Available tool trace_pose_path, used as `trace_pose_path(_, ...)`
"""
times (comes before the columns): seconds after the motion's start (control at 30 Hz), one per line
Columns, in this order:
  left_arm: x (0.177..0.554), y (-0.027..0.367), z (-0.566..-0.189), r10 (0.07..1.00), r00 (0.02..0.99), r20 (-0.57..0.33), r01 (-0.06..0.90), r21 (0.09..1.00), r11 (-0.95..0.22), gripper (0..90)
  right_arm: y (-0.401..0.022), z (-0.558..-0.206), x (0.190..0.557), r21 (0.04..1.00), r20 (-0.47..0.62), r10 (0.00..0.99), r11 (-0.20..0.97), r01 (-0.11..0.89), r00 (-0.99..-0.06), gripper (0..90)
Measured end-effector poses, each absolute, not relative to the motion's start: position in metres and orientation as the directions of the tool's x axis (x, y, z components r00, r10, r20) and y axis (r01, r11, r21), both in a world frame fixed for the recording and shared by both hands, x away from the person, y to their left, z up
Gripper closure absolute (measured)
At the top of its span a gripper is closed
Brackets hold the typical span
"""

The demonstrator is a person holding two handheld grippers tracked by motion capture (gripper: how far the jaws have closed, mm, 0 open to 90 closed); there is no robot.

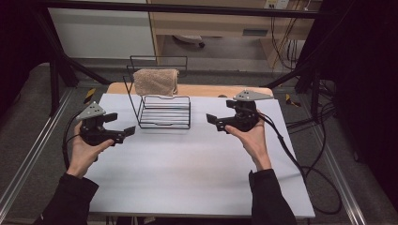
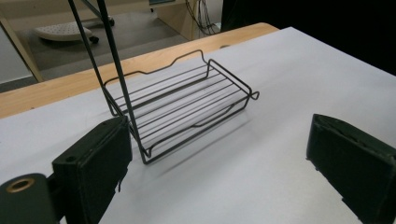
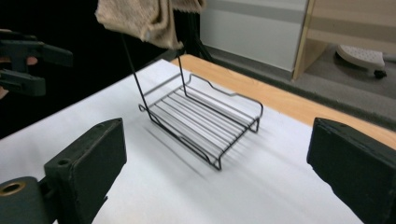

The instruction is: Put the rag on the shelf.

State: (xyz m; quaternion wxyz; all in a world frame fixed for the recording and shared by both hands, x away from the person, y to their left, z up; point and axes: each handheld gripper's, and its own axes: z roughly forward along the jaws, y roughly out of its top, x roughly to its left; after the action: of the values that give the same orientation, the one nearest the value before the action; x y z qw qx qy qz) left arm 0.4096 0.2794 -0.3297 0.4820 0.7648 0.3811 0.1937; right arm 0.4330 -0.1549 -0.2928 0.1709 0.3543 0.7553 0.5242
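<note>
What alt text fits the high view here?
A person holds open tongs in each hand, left tongs and right tongs, either side of a black wire rack on a white table. A beige towel hangs over the rack's top rail.

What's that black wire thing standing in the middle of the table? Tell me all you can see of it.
It is a thin black wire rack, metal by the look of it. Low down it has a shallow tray of parallel bars with a raised rim, nothing lying in it. Slim uprights rise from the back to a top rail, over which a beige towel hangs folded. It stands upright on the white table, toward the far edge, apart from both grippers.
</note>
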Motion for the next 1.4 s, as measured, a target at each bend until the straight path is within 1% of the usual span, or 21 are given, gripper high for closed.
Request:
trace_pose_path(0.2, 0.405, 0.271, -0.339, 0.765, 0.642, -0.050, 0.401, 0.873, -0.279, 6.6, -0.173, -0.310, 0.427, 0.903, 0.133, 0.728, 0.191, 0.385, -0.672, 3.2)
trace_pose_path(0.6, 0.398, 0.267, -0.367, 0.754, 0.655, -0.052, 0.426, 0.849, -0.311, 7.3, -0.209, -0.341, 0.412, 0.887, 0.166, 0.752, 0.168, 0.430, -0.638, 1.2)
trace_pose_path(1.17, 0.382, 0.271, -0.404, 0.752, 0.656, -0.061, 0.465, 0.818, -0.339, 8.4, -0.243, -0.385, 0.392, 0.858, 0.174, 0.753, 0.200, 0.473, -0.634, 0.5)
trace_pose_path(1.4, 0.377, 0.274, -0.414, 0.751, 0.658, -0.060, 0.468, 0.814, -0.345, 8.4, -0.254, -0.405, 0.384, 0.840, 0.198, 0.744, 0.206, 0.502, -0.638, 0.4)
